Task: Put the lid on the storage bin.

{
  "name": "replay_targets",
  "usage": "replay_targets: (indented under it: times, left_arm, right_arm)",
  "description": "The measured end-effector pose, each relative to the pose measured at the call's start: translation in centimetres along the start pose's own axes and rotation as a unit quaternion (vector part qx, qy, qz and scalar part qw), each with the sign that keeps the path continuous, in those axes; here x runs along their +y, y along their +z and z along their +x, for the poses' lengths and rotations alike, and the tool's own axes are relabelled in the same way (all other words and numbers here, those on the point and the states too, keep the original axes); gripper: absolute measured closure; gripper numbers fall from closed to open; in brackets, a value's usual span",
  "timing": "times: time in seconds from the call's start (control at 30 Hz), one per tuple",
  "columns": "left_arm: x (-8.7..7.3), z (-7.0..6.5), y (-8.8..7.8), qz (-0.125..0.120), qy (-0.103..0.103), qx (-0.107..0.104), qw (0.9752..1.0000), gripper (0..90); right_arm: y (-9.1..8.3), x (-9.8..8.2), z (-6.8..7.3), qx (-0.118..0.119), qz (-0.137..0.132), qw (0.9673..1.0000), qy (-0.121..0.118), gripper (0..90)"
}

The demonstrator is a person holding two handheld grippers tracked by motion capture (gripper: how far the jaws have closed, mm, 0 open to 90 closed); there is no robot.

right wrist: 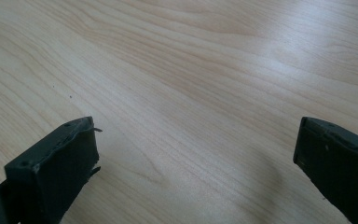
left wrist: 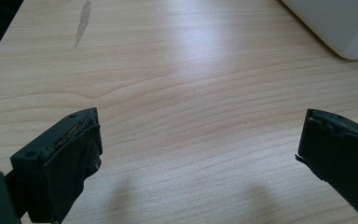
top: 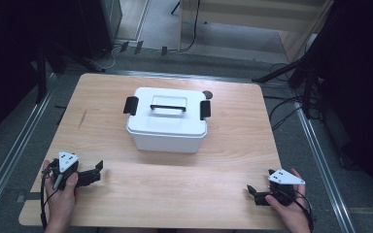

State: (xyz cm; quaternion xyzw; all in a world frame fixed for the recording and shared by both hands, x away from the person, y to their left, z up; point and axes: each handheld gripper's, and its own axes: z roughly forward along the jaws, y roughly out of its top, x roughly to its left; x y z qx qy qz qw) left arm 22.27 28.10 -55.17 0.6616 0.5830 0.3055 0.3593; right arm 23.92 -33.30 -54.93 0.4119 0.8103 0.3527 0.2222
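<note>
A white plastic box with a lid, a black carry handle and a black latch at each end stands at the middle of the wooden table. Its bottom corner shows at the top right of the left gripper view. My left gripper rests near the front left corner, open, jaws wide apart over bare wood. At the front right, my right gripper is open too, with nothing between its jaws.
A small dark round object lies just behind the box at its right end. A grey scuff marks the table's left side. Dark stands and cables crowd the floor beyond the far and right edges.
</note>
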Motion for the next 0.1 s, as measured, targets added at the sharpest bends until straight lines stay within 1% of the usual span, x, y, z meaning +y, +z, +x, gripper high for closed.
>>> replay_targets:
  times: [0.1]
  left_arm:
    - [0.01, -0.05, 0.05, 0.002, 0.000, 0.003, 1.0000, 0.2]
  right_arm:
    - [-0.13, -0.13, -0.07, 0.003, -0.007, 1.0000, 0.003, 0.0]
